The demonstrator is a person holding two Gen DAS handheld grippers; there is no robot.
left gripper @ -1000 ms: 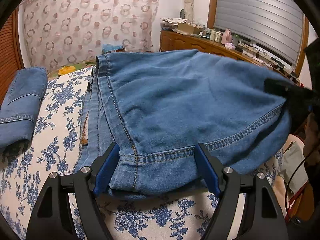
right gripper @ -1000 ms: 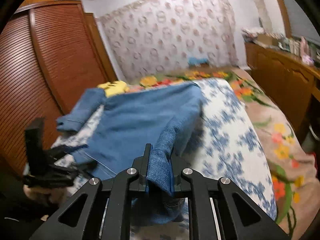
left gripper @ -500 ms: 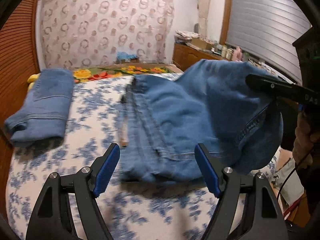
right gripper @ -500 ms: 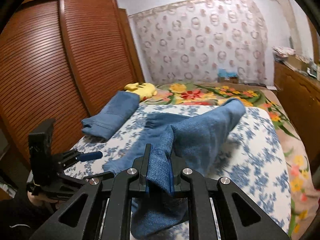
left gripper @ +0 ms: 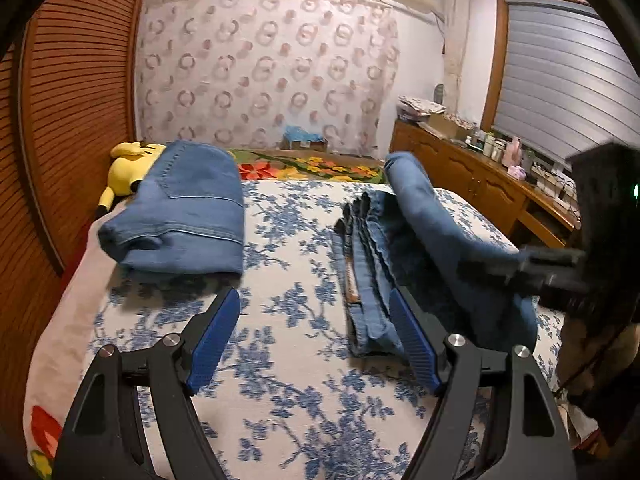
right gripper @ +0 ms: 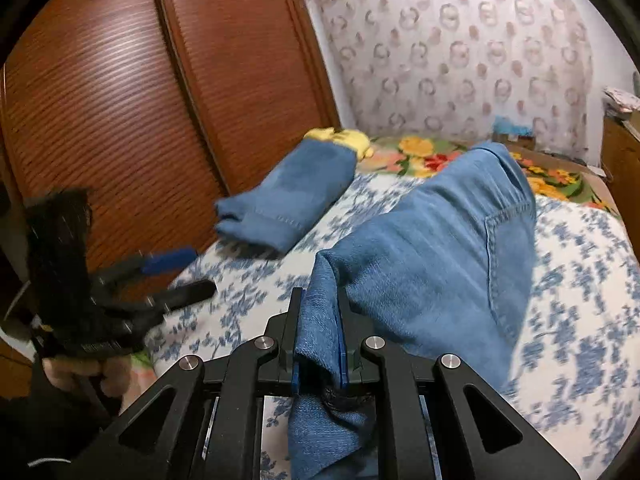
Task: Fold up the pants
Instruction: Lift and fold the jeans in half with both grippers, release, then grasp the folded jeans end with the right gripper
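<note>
Blue jeans point(left gripper: 424, 240) lie on the floral bed cover point(left gripper: 288, 304), partly folded over themselves. My right gripper point(right gripper: 318, 312) is shut on a fold of the jeans' point(right gripper: 432, 256) denim and holds it lifted above the bed. In the left wrist view the right gripper point(left gripper: 496, 264) shows blurred at the right, with cloth draped from it. My left gripper point(left gripper: 316, 312) is open over the bare cover, nothing between its blue pads point(left gripper: 214, 340); its right pad stands just beside the jeans' near edge. The left gripper point(right gripper: 176, 276) also appears blurred at the left of the right wrist view.
A second pair of jeans point(left gripper: 180, 216) lies folded at the bed's far left, against a yellow plush toy point(left gripper: 128, 168). A slatted wooden wardrobe point(right gripper: 120, 112) runs along the left. A wooden dresser point(left gripper: 472, 184) with clutter stands at the right under a shuttered window.
My left gripper let go of the jeans' hem and swung left, now over the bare cover. My right gripper carried its fold leftward across the bed, laying denim over the rest.
</note>
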